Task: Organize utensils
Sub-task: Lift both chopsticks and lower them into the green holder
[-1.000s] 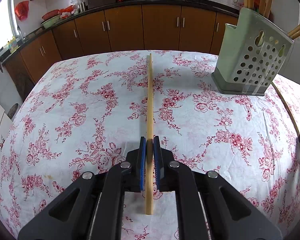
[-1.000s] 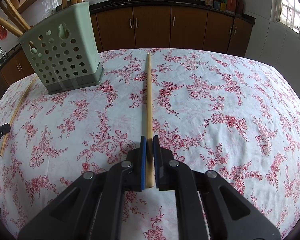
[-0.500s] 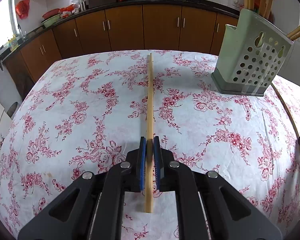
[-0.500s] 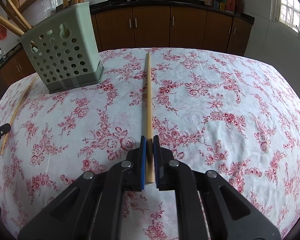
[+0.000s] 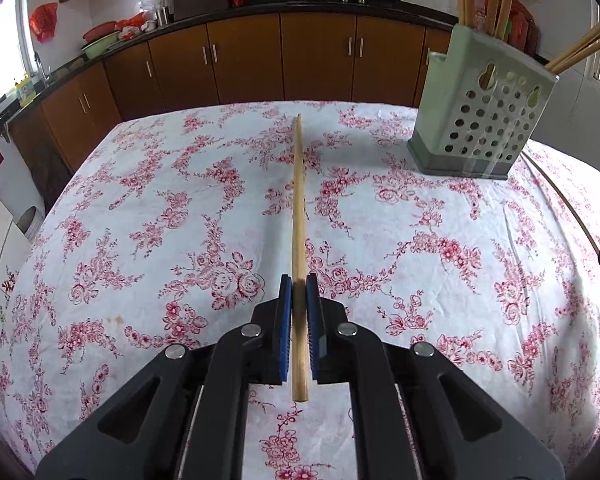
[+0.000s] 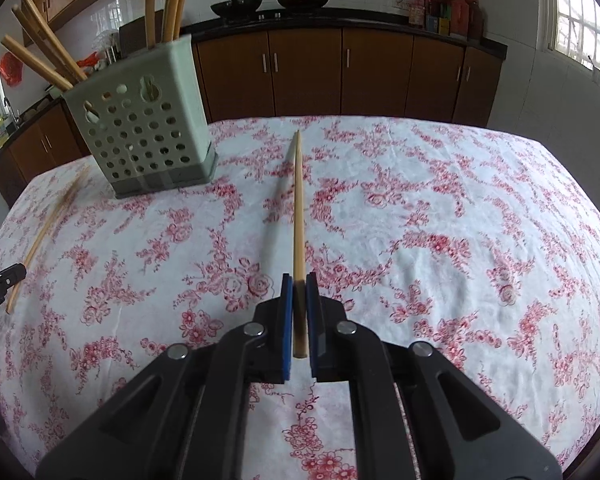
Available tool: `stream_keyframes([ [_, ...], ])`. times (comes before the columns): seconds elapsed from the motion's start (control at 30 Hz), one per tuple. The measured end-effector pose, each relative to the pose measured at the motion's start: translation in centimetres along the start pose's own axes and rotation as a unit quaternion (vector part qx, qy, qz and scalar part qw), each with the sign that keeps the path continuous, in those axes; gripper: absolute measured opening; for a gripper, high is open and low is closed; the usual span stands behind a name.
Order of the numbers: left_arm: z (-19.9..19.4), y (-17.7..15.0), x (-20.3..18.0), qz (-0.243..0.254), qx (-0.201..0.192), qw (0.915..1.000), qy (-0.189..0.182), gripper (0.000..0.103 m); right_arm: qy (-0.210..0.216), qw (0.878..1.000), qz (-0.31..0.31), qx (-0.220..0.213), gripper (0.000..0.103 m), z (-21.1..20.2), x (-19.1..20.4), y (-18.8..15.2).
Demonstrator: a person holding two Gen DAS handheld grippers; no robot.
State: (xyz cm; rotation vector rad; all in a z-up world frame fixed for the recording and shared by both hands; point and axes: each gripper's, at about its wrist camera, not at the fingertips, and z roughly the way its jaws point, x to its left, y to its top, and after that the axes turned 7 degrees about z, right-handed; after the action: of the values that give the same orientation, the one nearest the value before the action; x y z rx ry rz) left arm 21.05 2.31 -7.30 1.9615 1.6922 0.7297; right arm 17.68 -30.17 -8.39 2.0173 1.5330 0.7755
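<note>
Chopstick (image 5: 299, 200) | long axis straight ahead, clamped in left hand-held gripper (image 5: 299, 284) | right hand-held gripper (image 6: 299, 282) clamps second chopstick (image 6: 298, 208) likewise

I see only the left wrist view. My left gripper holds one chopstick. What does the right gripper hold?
Observer: The right gripper is shut on a second chopstick, pointing toward the far table edge.
Operator: Does it touch the cloth?
Observer: Its shadow lies apart on the tablecloth, to its left, so its near part seems lifted.
Operator: And the utensil holder?
Observer: From that side the utensil holder stands ahead-left, with a loose chopstick flat on the cloth to its left.
</note>
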Motion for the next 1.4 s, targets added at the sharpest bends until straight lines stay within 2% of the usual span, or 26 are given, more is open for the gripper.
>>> stream_keyframes([
  [0.3, -6.9, 3.3, 1.9, -0.022, -0.096, 0.995, -0.018, 0.008, 0.018, 0.994, 0.007, -0.105, 0.008, -7.3, -0.5, 4.2],
  [0.53, -10.8, 6.4, 2.6, -0.032, -0.154, 0.9871, -0.031, 0.008, 0.033, 0.988, 0.021, -0.152, 0.008, -10.4, -0.8, 6.4],
  [0.87, -12.3, 7.2, 2.3, -0.031, -0.171, 0.9841, -0.035, 0.007, 0.043, 0.984, 0.032, -0.169, 0.007, -11.6, -0.5, 7.2],
  [1.1, -15.6, 8.4, 0.8, -0.009, -0.191, 0.9785, -0.078, 0.007, 0.077, 0.978, 0.039, -0.188, 0.007, -15.2, -0.1, 9.4],
  [1.4, -20.0, 10.2, -2.3, 0.021, -0.207, 0.968, -0.14, 0.007, 0.157, 0.96, 0.048, -0.226, 0.007, -21.8, 0.5, 12.6],
])
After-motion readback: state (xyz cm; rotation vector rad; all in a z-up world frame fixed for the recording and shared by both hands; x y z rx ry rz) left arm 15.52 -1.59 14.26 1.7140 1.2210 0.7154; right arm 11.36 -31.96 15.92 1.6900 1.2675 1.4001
